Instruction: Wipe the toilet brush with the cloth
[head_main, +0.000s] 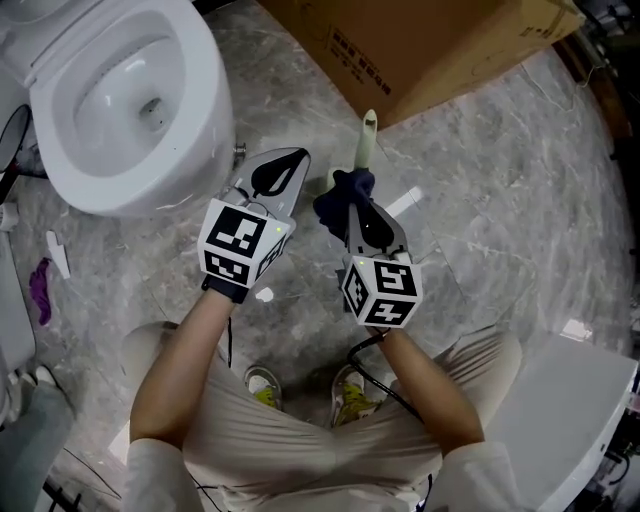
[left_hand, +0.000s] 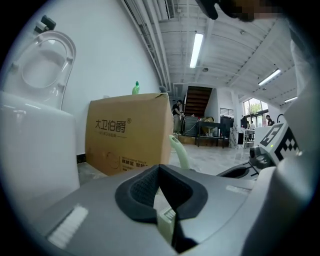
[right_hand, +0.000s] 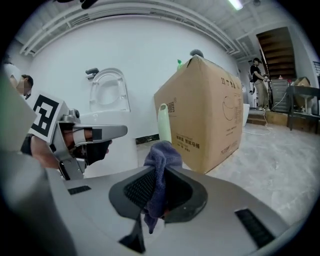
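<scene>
The left tool (head_main: 283, 165) is pinched narrow on a pale green piece that matches the toilet brush (head_main: 369, 135). The brush handle rises toward 12 o'clock just past the right tool (head_main: 352, 205). That tool clamps a dark blue cloth (head_main: 345, 190), bunched at the handle's lower end. On the marbled floor (head_main: 500, 200), the toilet (head_main: 205, 130) sits at 10 o'clock and a cardboard box (head_main: 430, 50) at 1 o'clock.
</scene>
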